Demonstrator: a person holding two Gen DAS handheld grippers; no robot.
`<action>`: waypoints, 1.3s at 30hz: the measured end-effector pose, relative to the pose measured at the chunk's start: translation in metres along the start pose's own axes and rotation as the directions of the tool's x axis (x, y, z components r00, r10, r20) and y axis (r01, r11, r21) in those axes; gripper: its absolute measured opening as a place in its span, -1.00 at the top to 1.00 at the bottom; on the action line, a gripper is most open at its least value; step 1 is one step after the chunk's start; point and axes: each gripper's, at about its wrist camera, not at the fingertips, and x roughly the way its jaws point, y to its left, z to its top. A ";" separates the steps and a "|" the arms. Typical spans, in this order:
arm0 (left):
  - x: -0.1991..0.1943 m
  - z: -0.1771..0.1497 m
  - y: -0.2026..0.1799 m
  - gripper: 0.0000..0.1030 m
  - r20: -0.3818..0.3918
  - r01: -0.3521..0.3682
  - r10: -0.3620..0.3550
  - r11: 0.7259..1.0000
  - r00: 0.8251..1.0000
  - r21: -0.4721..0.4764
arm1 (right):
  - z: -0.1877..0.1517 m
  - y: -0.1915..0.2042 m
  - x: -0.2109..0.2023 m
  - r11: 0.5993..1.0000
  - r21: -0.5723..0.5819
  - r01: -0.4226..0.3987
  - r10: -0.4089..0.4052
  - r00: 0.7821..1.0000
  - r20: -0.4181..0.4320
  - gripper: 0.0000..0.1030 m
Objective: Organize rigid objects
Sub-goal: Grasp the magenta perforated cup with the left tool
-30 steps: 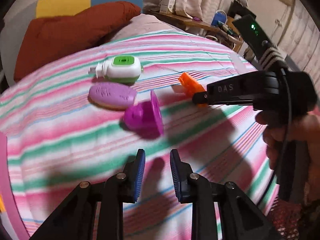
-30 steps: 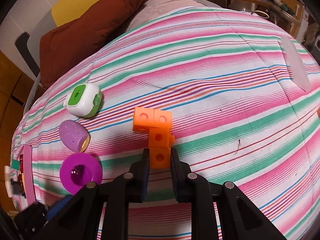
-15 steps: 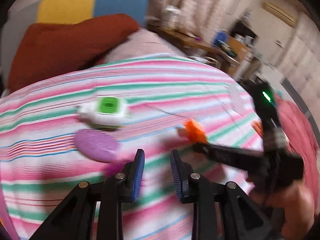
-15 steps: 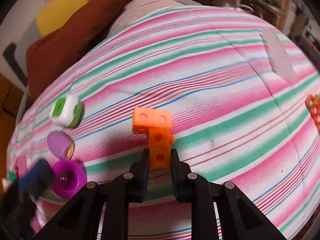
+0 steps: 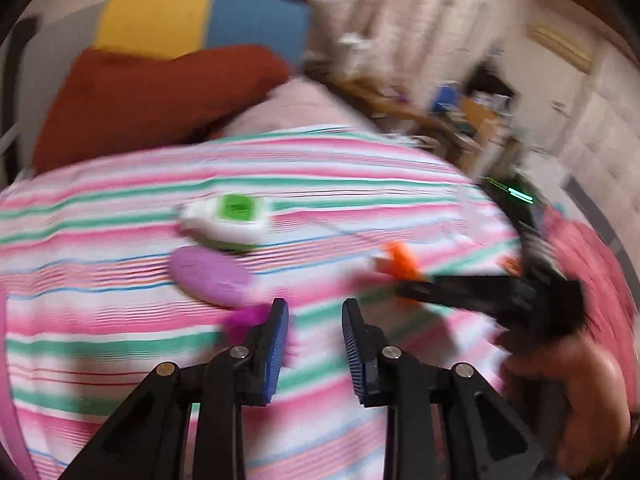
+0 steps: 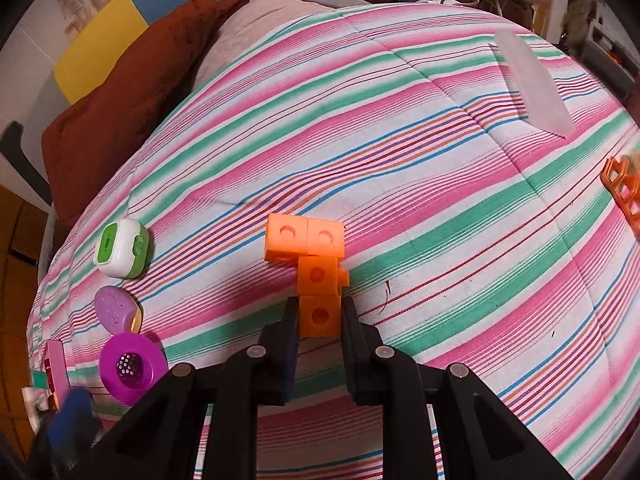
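My left wrist view is heavily smeared by motion: the striped bedcover [image 5: 120,320] and the cluttered room behind it streak sideways, and only the gripper fingers [image 5: 280,344] at the bottom stay sharp. My right wrist view is crisp, lit evenly and warmly from above, with soft shadows tucked under the orange blocks [image 6: 316,268] and beneath the fingers. Both pictures bulge strongly like a fisheye, bending the stripes into arcs and fading to a black rim at the corners.
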 end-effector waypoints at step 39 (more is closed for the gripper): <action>0.056 -0.013 -0.047 0.36 -0.137 0.061 -0.041 0.988 0.990 0.142 | 0.005 0.004 -0.002 0.995 -0.071 0.068 -0.069 0.998 -0.004 0.62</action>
